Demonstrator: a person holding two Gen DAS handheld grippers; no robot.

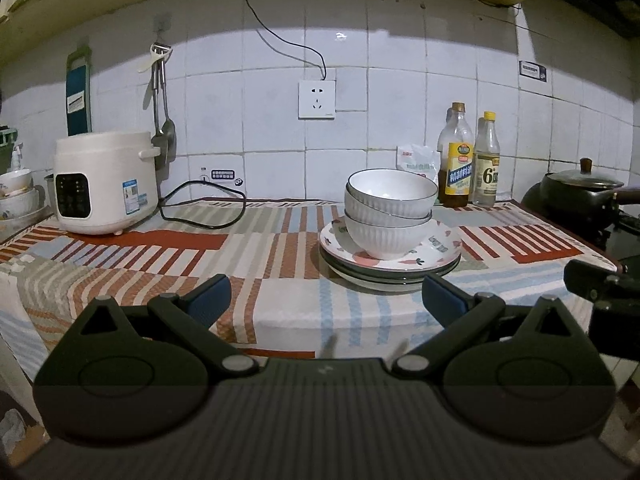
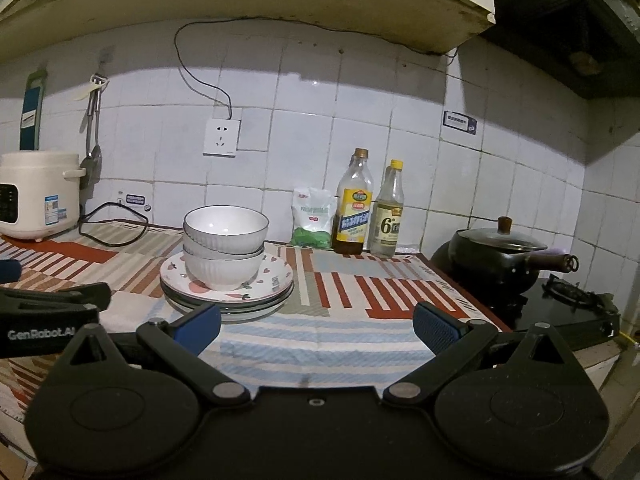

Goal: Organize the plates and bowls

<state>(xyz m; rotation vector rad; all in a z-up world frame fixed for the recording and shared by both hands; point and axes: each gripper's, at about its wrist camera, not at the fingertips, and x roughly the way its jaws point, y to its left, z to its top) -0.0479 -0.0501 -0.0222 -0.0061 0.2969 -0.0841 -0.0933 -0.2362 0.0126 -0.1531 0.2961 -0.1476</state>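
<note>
Three white ribbed bowls (image 1: 390, 208) (image 2: 225, 246) sit nested in a stack on a pile of plates (image 1: 440, 246) (image 2: 276, 280); the top plate has a carrot and heart pattern. The pile rests on a striped cloth over the counter. My left gripper (image 1: 326, 300) hangs open near the counter's front edge, just short of the plates and to their left, with nothing between its blue pads. My right gripper (image 2: 318, 330) is also open and holds nothing, in front of the pile and to its right. In the right wrist view the left gripper's body (image 2: 52, 316) shows at the left.
A white rice cooker (image 1: 105, 182) with a black cord stands at the back left. Two bottles (image 1: 468, 160) and a bag (image 2: 314, 216) stand by the tiled wall. A black lidded pan (image 2: 500, 256) sits on the stove at right. More bowls (image 1: 18, 196) are stacked far left.
</note>
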